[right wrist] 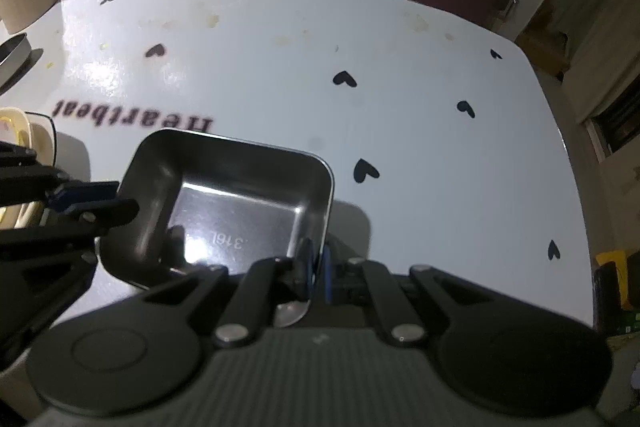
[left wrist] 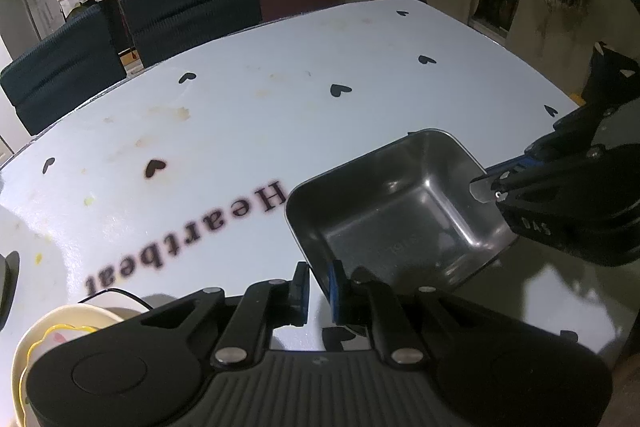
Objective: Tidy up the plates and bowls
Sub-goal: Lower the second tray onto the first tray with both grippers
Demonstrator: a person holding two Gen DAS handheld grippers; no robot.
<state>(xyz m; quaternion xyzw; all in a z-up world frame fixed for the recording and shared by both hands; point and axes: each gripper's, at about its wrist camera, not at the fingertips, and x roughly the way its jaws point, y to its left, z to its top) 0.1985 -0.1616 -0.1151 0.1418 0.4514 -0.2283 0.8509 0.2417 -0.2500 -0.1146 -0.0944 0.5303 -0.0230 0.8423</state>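
A square steel bowl (left wrist: 400, 219) (right wrist: 240, 203) hangs just above the white table (left wrist: 280, 115), casting a shadow on it. I hold it from two sides. My left gripper (left wrist: 318, 279) is shut on the bowl's near-left rim corner; in the right wrist view it (right wrist: 116, 201) pinches the left rim, one finger inside and one outside. My right gripper (right wrist: 314, 263) is shut on the opposite rim, and the left wrist view shows it (left wrist: 486, 187) clamped on the bowl's right edge. The bowl is empty.
A stack of cream dishes (left wrist: 60, 327) (right wrist: 16, 135) sits close to the left of my left gripper. A round dark metal pan (right wrist: 12, 55) lies at the table's left edge. Two dark chairs (left wrist: 192, 7) stand along the far side. The cloth bears black hearts and the word Heartbeat.
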